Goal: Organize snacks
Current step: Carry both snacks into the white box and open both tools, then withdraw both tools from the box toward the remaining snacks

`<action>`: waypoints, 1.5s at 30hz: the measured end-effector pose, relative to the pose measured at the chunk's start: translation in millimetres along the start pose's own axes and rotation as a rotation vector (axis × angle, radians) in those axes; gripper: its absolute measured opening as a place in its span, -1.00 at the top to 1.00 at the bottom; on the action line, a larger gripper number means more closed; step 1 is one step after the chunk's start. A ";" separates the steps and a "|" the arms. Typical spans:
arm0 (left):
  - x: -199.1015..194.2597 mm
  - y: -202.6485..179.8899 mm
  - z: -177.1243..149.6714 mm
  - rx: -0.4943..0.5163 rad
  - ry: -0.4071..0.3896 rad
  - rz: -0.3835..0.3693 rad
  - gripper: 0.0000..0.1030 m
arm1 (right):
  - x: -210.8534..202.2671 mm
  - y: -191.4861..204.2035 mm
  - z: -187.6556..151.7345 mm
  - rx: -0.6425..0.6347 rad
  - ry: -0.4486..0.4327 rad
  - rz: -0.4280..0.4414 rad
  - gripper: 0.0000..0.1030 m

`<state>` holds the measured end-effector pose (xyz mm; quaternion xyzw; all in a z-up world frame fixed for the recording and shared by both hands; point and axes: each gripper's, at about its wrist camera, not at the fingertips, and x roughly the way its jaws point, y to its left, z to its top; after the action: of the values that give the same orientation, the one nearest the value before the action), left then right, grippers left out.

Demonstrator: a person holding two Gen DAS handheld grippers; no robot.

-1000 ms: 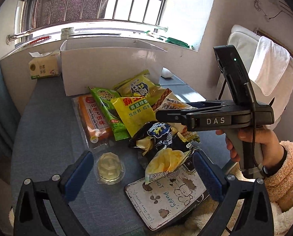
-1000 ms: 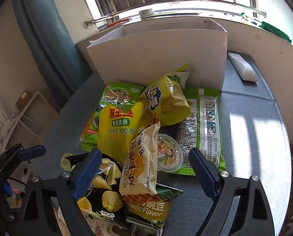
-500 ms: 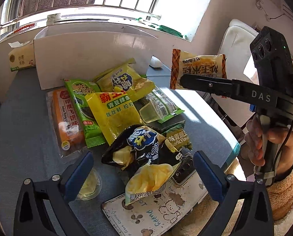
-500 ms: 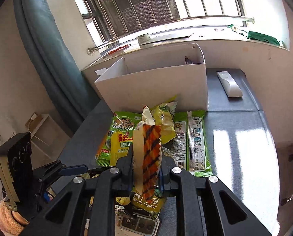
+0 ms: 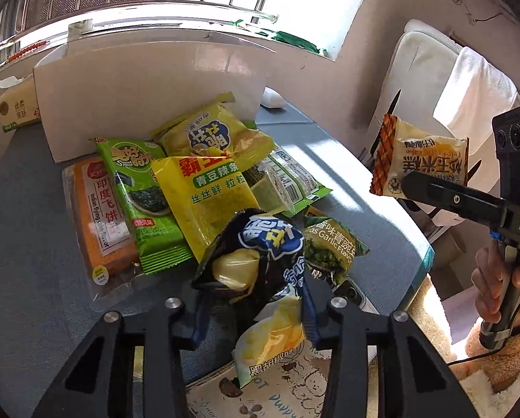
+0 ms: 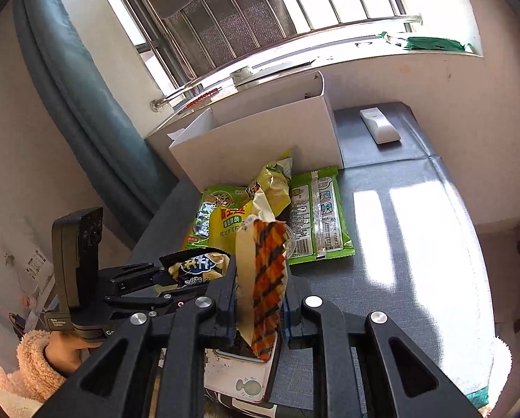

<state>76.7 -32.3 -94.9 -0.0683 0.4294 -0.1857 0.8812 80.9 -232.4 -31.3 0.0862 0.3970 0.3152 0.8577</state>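
Left wrist view showed a grey-blue padded table (image 5: 26,278) crowded with snacks in front of a white open cardboard box (image 5: 148,94) at the far side: an orange flatbread pack in clear wrap (image 5: 99,216), a green seaweed packet (image 5: 138,195), a yellow pea-strip bag (image 5: 207,195), a yellow crisp bag (image 5: 211,136) leaning against the box, and a green garlic-pea bag (image 5: 333,247) to the right. A tissue pack (image 5: 16,111) lay at the far left beside the box, a white remote (image 6: 380,125) at the far right, and a cartoon-printed white tray (image 5: 277,390) at the near edge, with a phone (image 5: 350,292) partly hidden under the bags. Compared with a second before, the cream-and-orange rice cake packet (image 5: 420,160) was off the pile and up in the air at the right, above the table edge, and the small clear jelly cup by the left fingers was no longer in sight. The left gripper (image 5: 253,313) had its jaws closing on the dark blue crisp bag (image 5: 260,254), whose crumpled body sat between the pads and stood up from the near part of the pile. The right gripper (image 6: 258,299) was clamped tight on the rice cake packet (image 6: 263,278), which stood upright between its pads, blocking the middle of that view.
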 end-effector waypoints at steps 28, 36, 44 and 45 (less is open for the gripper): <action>-39.1 138.2 236.9 -0.108 -0.350 0.185 0.10 | 137.5 14.6 234.0 -0.053 -0.030 -0.059 0.61; -23.0 149.7 230.9 -0.154 -0.285 0.205 -0.99 | 155.8 0.5 245.4 -0.009 -0.025 -0.053 -1.00; -61.2 133.1 218.9 -0.096 -0.313 0.267 -1.00 | 127.7 3.2 234.4 -0.016 -0.055 -0.043 -1.00; -66.4 130.2 216.8 -0.091 -0.318 0.264 -1.00 | 122.4 5.7 232.2 -0.023 -0.062 -0.041 -1.00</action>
<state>243.8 104.8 52.1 -0.0796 0.2982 -0.0358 0.9505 308.5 -129.6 49.8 0.0781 0.3682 0.2992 0.8768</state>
